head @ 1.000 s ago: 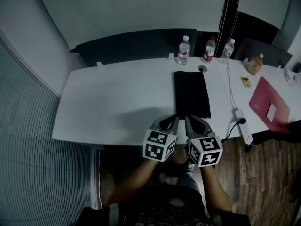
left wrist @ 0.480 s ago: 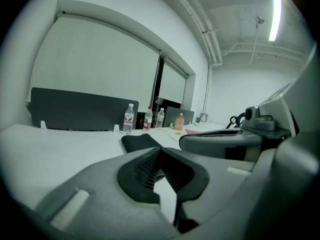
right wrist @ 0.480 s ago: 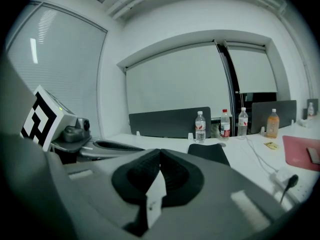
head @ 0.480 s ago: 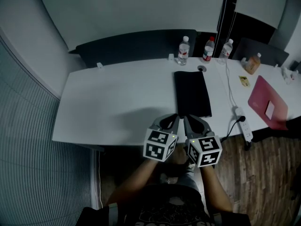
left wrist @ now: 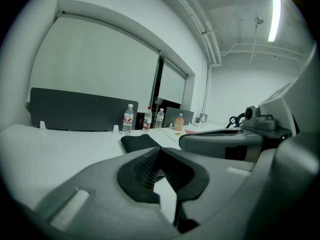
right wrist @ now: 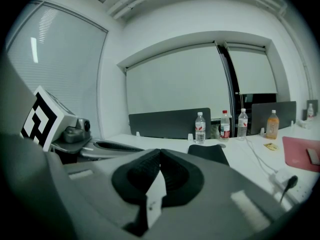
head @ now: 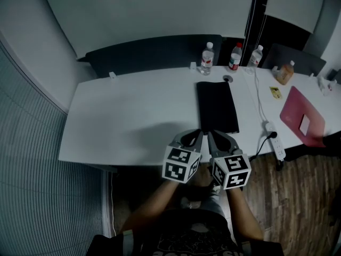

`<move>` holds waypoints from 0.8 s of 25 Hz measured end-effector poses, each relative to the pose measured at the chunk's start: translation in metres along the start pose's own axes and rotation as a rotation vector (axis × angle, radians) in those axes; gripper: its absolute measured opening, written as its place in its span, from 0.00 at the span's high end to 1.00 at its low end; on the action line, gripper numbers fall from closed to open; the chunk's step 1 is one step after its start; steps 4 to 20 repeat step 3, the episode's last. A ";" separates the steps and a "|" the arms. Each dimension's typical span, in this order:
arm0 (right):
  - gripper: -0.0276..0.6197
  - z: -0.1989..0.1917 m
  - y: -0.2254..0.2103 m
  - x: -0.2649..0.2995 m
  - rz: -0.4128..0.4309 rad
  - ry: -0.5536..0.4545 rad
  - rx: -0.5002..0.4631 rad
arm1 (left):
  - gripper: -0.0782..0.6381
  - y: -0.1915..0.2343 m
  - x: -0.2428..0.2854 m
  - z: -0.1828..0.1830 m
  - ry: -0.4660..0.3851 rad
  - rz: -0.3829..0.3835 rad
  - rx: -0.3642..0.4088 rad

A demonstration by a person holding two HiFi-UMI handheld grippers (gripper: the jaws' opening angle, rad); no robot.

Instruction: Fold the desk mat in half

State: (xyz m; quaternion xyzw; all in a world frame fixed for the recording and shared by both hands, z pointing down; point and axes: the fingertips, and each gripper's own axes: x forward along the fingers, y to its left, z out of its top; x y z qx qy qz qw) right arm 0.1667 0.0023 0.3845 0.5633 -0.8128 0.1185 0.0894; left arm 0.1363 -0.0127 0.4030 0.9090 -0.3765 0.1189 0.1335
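Observation:
The black desk mat [head: 216, 106] lies flat on the white table [head: 133, 111] as a narrow rectangle running away from me, its near end close to the front edge. Both grippers hover side by side just short of that end, at the table's front edge. My left gripper [head: 199, 133] is shut with nothing in it, and my right gripper [head: 211, 134] is shut and empty too. In the left gripper view the mat [left wrist: 141, 142] shows just beyond the closed left gripper [left wrist: 159, 151]. In the right gripper view the mat [right wrist: 209, 153] lies ahead and to the right of the right gripper [right wrist: 160, 153].
Three water bottles [head: 207, 58] stand at the back by the dark divider panel [head: 154, 52], with an orange drink bottle [head: 286, 72] further right. A red folder [head: 301, 122] and a white power strip [head: 276, 143] with its cable lie on the right.

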 end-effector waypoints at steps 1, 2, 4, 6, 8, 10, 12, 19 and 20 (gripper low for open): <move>0.95 0.000 0.000 0.000 -0.001 0.001 0.001 | 0.88 0.000 0.000 0.000 -0.001 0.001 0.000; 0.95 0.000 0.000 0.000 -0.001 0.002 0.002 | 0.88 0.001 0.000 0.001 -0.001 0.001 0.000; 0.95 0.000 0.000 0.000 -0.002 0.003 0.003 | 0.88 0.001 0.000 0.001 -0.002 0.002 -0.001; 0.95 0.000 0.000 0.000 -0.002 0.003 0.003 | 0.88 0.001 0.000 0.001 -0.002 0.002 -0.001; 0.95 0.000 0.000 0.000 -0.002 0.003 0.003 | 0.88 0.001 0.000 0.001 -0.002 0.002 -0.001; 0.95 0.000 0.000 0.000 -0.002 0.003 0.003 | 0.88 0.001 0.000 0.001 -0.002 0.002 -0.001; 0.95 0.000 0.000 0.000 -0.002 0.003 0.003 | 0.88 0.001 0.000 0.001 -0.002 0.002 -0.001; 0.95 0.000 0.000 0.000 -0.002 0.003 0.003 | 0.88 0.001 0.000 0.001 -0.002 0.002 -0.001; 0.95 0.000 0.000 0.000 -0.002 0.003 0.003 | 0.88 0.001 0.000 0.001 -0.002 0.002 -0.001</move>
